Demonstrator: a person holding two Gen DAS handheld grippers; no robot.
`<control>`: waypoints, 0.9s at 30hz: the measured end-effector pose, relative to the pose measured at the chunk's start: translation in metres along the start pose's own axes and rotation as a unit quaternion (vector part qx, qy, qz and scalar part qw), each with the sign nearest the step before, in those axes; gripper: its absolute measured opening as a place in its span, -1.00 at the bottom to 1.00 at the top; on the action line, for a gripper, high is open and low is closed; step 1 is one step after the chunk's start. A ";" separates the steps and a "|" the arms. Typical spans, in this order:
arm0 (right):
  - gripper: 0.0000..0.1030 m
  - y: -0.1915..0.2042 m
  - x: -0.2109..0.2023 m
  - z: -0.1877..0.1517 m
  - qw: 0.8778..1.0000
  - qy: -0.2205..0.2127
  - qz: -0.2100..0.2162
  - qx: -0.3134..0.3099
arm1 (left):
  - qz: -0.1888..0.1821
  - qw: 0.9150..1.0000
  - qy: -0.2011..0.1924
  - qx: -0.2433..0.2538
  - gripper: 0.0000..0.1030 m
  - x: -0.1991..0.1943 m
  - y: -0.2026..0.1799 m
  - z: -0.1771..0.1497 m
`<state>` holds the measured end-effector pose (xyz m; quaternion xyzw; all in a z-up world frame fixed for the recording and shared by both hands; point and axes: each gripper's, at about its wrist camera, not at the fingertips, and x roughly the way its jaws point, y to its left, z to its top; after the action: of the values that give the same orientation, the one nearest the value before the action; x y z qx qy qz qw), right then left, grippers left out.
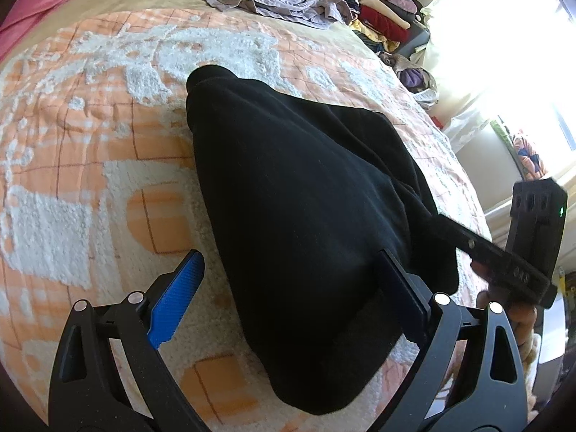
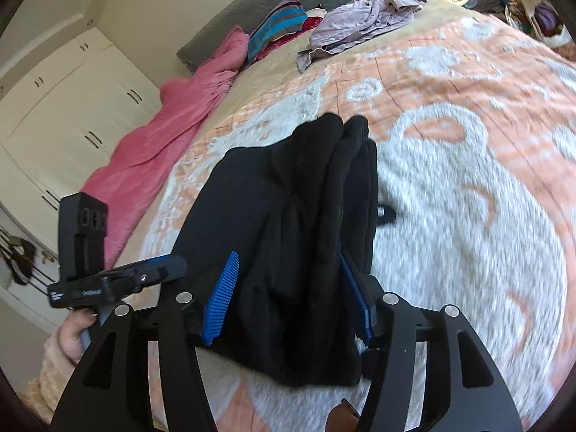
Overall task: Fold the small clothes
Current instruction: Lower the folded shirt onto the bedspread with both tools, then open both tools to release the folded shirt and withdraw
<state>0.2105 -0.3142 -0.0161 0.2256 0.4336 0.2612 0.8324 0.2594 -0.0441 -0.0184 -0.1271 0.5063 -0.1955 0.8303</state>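
While both grippers' jaws stand apart, the black garment (image 1: 306, 198) lies folded on the bedspread (image 1: 90, 126). Its near edge sits between the right gripper (image 2: 288, 298) pads, so pulling away carelessly could drag the fold open. Likewise the left gripper (image 1: 288, 295).

A lived-in home bedroom — a bed (image 2: 468, 115) spread with an orange-and-white patterned blanket, a pink sheet (image 2: 172, 118) bunched along its edge and a grey headboard (image 2: 288, 0) behind. White built-in wardrobes (image 2: 72, 108) line one wall; a sunlit window (image 1: 504, 36) faces them — stacks of folded clothes (image 1: 374, 10) and a crumpled lilac garment (image 1: 284, 0) crowd the far end.
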 end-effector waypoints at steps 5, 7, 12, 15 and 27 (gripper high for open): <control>-0.66 0.001 -0.011 -0.013 1.000 -0.021 -0.018 -0.006 | -0.014 1.000 0.006 -0.001 0.71 0.001 -0.005 -0.013; -0.66 -0.003 -0.012 -0.016 0.999 -0.026 -0.031 0.006 | -0.010 1.000 0.013 0.006 0.71 0.004 -0.009 -0.019; 0.02 -0.012 -0.004 -0.026 0.996 -0.016 -0.081 0.019 | -0.004 1.000 0.016 0.013 0.71 0.011 -0.012 -0.029; 0.05 -0.011 -0.008 -0.030 0.996 -0.023 -0.086 0.020 | -0.006 1.000 0.016 0.004 0.71 0.012 -0.009 -0.031; 0.85 0.023 -0.046 -0.035 0.986 -0.080 -0.139 -0.039 | 0.006 1.000 0.002 0.014 0.71 -0.008 -0.012 -0.032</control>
<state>0.1531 -0.3204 0.0073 0.1504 0.3826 0.1407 0.9007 0.2259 -0.0515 -0.0219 -0.1118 0.5056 -0.1979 0.8323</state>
